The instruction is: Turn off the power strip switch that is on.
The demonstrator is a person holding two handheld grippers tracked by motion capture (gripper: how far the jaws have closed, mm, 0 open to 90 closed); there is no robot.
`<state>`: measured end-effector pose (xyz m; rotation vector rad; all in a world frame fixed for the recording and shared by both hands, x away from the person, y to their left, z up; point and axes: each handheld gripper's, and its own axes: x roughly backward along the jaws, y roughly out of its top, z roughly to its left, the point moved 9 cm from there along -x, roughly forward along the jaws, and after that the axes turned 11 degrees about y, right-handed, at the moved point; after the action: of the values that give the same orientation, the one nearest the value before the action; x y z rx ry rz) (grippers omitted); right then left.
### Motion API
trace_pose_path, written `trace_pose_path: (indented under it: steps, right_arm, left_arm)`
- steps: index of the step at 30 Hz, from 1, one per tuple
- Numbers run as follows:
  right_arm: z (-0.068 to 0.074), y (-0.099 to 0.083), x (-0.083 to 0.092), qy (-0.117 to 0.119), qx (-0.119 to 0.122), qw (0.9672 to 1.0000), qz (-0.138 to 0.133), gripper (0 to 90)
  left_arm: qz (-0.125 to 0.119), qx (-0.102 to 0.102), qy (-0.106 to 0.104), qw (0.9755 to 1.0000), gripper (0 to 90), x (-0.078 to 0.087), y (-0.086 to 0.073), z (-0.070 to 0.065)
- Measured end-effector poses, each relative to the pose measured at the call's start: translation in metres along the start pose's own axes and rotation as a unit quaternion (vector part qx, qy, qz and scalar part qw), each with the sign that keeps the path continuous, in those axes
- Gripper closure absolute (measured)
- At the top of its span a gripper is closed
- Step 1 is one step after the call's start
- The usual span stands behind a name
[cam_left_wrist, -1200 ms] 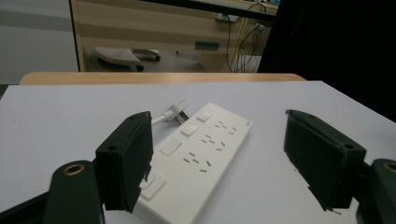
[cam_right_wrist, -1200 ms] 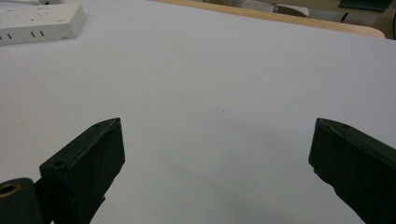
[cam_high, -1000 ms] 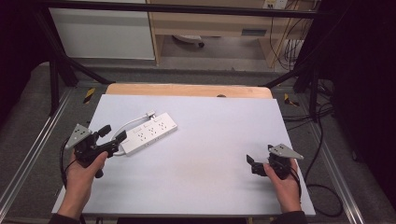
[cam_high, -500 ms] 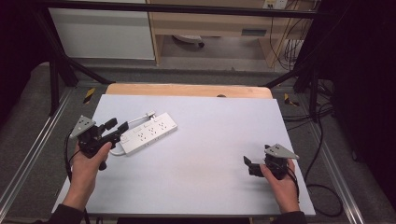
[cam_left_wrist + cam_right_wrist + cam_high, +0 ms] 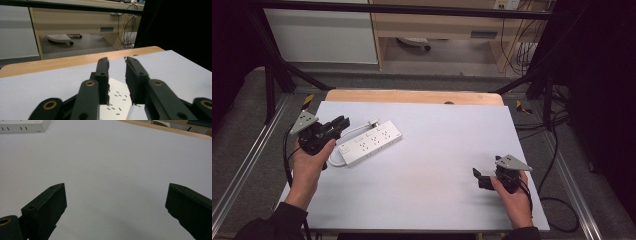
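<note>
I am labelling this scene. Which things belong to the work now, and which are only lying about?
In the work:
- power strip with its cord
- left gripper, fingers closing, nothing between them

Lying about:
- right gripper, resting open
- table
- wheeled base on the floor behind

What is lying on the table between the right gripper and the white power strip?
Nothing. In the high view, only bare white tabletop lies between the right gripper and the power strip. The right gripper view shows the same bare stretch.
</note>
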<state>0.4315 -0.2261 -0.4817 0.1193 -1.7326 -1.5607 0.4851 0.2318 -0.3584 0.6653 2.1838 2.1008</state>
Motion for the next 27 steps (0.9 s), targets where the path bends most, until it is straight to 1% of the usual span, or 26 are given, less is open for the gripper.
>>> trace_pose_path:
  steps: [2,3,4,5,8,9,14,19,22,24,25,26,27]
  right_arm:
    - [-0.001,-0.001,0.0,-0.001,-0.002,1.0,0.0,4.0]
    - [-0.001,-0.001,0.0,-0.001,-0.002,1.0,0.0,4.0]
    - [-0.001,-0.002,0.001,-0.001,-0.005,1.0,-0.001,4.0]
    - [-0.001,-0.002,0.001,-0.001,-0.007,1.0,-0.001,4.0]
    - [-0.001,-0.002,0.001,-0.001,-0.007,1.0,0.0,4.0]
    - [0.0,-0.001,0.0,-0.001,-0.007,1.0,0.0,4.0]
    - [0.001,-0.002,0.0,-0.002,-0.005,1.0,0.002,4.0]
    - [0.0,-0.002,-0.001,-0.001,-0.007,1.0,0.002,4.0]
    - [0.0,-0.003,-0.001,-0.001,-0.007,1.0,0.003,4.0]
    - [0.001,-0.002,-0.001,0.0,-0.008,1.0,0.001,4.0]
    - [0.001,-0.002,-0.002,0.001,-0.007,1.0,0.002,4.0]
    - [0.001,-0.002,-0.002,0.002,-0.006,1.0,0.001,4.0]
    - [0.001,-0.001,-0.002,0.002,-0.005,1.0,0.0,4.0]
  left_arm:
    - [0.006,-0.001,-0.003,1.0,77.0,-0.004,0.0,-0.002]
    - [0.008,-0.003,-0.003,1.0,77.0,-0.006,0.0,-0.002]
    - [0.011,-0.005,-0.004,0.9999,80.6,-0.009,-0.001,-0.003]
    - [0.021,-0.004,-0.01,0.9997,82.2,-0.014,-0.003,-0.005]
    - [0.027,-0.009,-0.009,0.9996,83.7,-0.018,-0.005,-0.007]
    - [0.029,-0.012,-0.008,0.9995,85.6,-0.02,-0.006,-0.007]
    - [0.039,-0.009,-0.008,0.9992,89.2,-0.027,-0.01,-0.006]
    - [0.048,-0.007,-0.003,0.9988,89.8,-0.032,-0.013,-0.002]
    - [0.052,-0.011,-0.002,0.9986,89.9,-0.034,-0.015,-0.002]
    - [0.057,-0.003,-0.005,0.9984,89.9,-0.037,-0.016,-0.003]
    - [0.057,-0.003,-0.005,0.9984,90.0,-0.037,-0.016,-0.003]
    - [0.061,-0.011,-0.001,0.9981,89.9,-0.04,-0.018,-0.002]
    - [0.061,-0.011,-0.001,0.9981,89.9,-0.04,-0.018,-0.002]
